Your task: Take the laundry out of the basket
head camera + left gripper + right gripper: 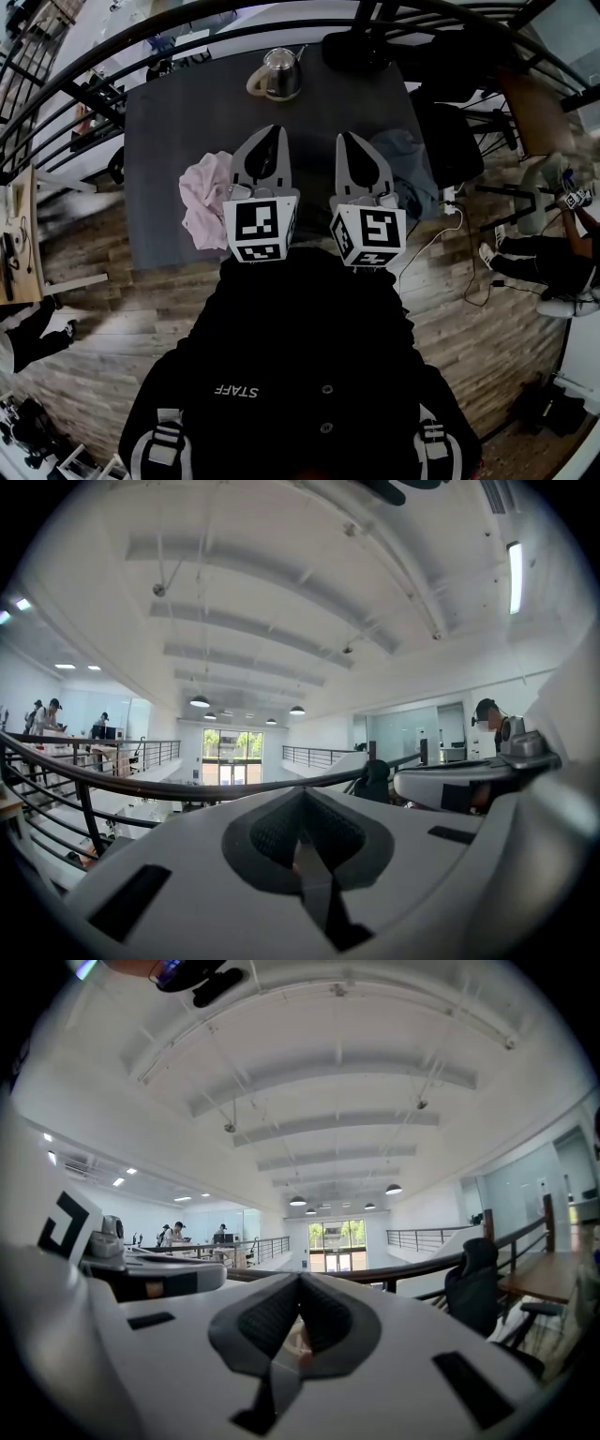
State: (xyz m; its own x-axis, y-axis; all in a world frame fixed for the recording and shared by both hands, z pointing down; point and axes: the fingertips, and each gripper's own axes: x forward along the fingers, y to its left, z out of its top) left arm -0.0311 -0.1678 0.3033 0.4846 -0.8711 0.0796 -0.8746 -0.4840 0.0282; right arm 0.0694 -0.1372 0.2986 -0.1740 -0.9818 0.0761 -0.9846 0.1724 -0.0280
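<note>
In the head view a pink garment [204, 199] lies crumpled on the dark table [169, 122], just left of my left gripper [267, 133]. A blue-grey garment [414, 169] lies at the table's right edge, beside my right gripper [350, 141]. A small round basket-like container with a handle [277, 75] stands at the far edge. Both grippers are held level above the table, side by side and pointing away from me. The left gripper [302, 803] and the right gripper [300, 1288] have their jaws closed together with nothing between them. Both gripper views look out over the hall, not at the laundry.
A black railing [112, 66] curves round behind the table. Dark chairs [450, 131] stand to the right, with a white cable [427, 239] on the wooden floor. A person [553, 262] sits at far right. A light wooden desk [19, 234] is at the left.
</note>
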